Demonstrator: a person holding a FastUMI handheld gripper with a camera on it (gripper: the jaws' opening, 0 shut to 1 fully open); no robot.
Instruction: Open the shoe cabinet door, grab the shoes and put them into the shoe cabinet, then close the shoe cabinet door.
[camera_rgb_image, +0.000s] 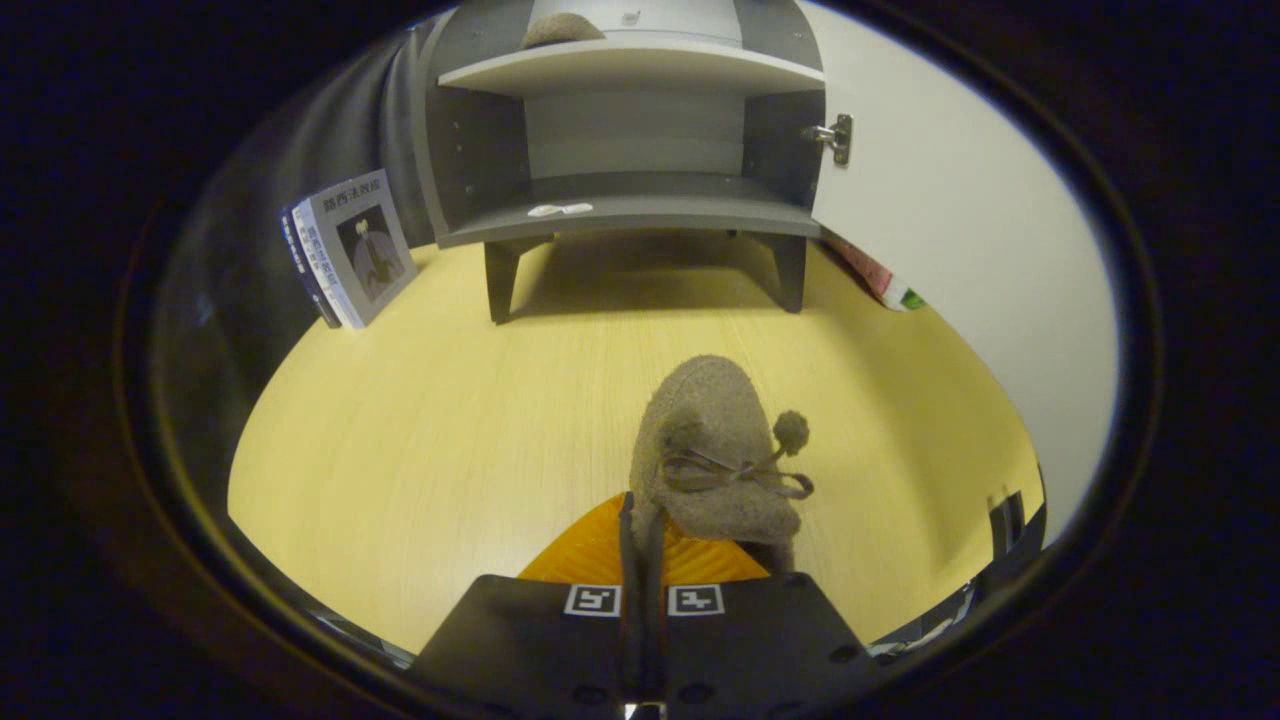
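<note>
A grey-brown fuzzy shoe (715, 440) with a bow, a pompom and an orange sole hangs above the wooden floor. My gripper (642, 530) is shut on its near rim, with the two fingers pressed close together. Beyond the shoe stands the grey shoe cabinet (630, 215) on short legs. Its white door (940, 230) is swung wide open to the right on a metal hinge (838, 137). A second fuzzy shoe (560, 30) lies on the cabinet's upper shelf. The lower shelf holds a small white scrap (560, 210) near its front edge.
A book (355, 250) leans against the dark wall left of the cabinet. A red and green object (885, 280) lies on the floor behind the open door. Pale wooden floor (450, 420) stretches between me and the cabinet.
</note>
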